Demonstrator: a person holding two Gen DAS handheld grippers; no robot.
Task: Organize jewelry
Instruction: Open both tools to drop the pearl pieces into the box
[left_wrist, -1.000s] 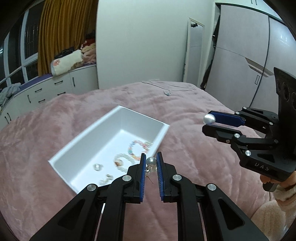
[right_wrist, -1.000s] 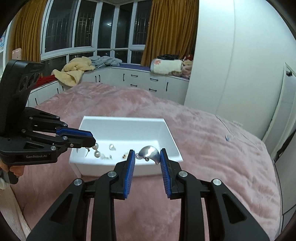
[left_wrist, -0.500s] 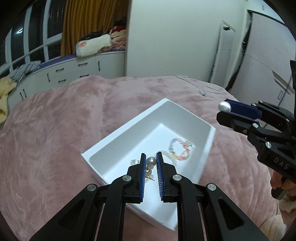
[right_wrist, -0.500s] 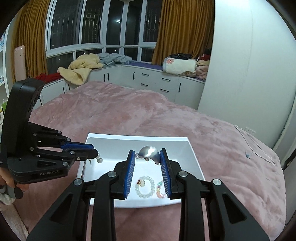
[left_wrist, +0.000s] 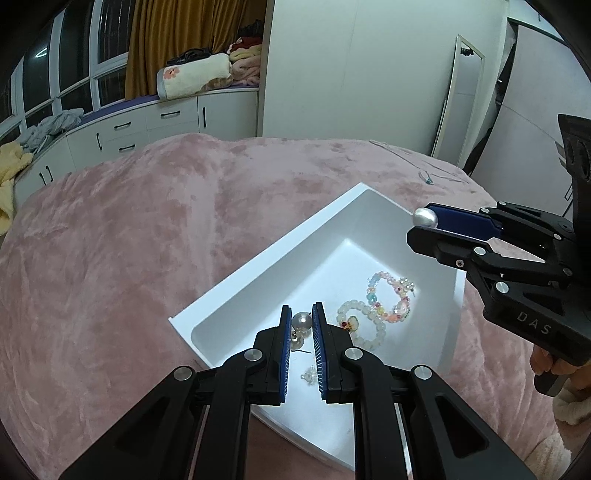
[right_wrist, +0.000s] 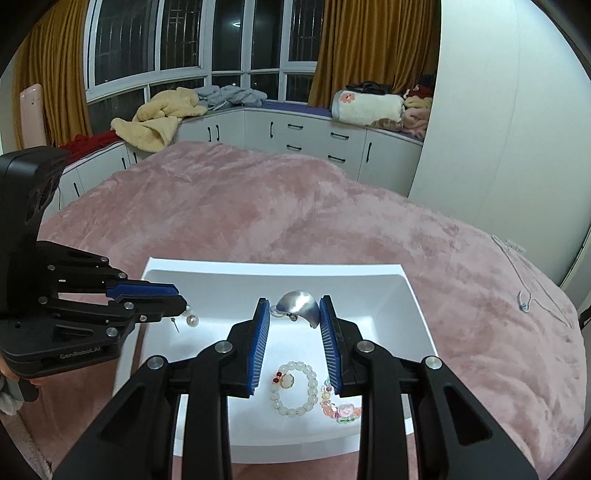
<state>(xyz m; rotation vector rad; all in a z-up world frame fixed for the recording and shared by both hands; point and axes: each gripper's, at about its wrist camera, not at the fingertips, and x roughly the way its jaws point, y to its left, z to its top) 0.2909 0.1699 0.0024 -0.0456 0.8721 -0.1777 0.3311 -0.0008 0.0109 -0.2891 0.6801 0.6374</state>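
My left gripper (left_wrist: 301, 320) is shut on a pearl earring (left_wrist: 301, 322), whose second pearl and pin hang below the pads, above the near end of a white box (left_wrist: 266, 254). The right wrist view has this gripper (right_wrist: 181, 300) at the left with the pearl earring (right_wrist: 191, 320) dangling from it. My right gripper (right_wrist: 294, 308) is shut on a curved silver earring (right_wrist: 300, 305) over the box (right_wrist: 273, 264). It (left_wrist: 421, 226) enters the left wrist view from the right. In the box lie a white bead bracelet (right_wrist: 313, 384) and a colourful bead bracelet (left_wrist: 402, 285).
The box rests on a pink plush bed cover (left_wrist: 147, 240). A thin chain necklace (right_wrist: 522, 303) lies on the cover at the far right. White drawers with folded blankets run under the windows behind the bed. A small clear trinket (left_wrist: 309, 376) lies in the box.
Both grippers have travelled over the bed and sunk until they hang above the box, each keeping hold of its earring. The bracelets now lie below the right gripper's fingers.
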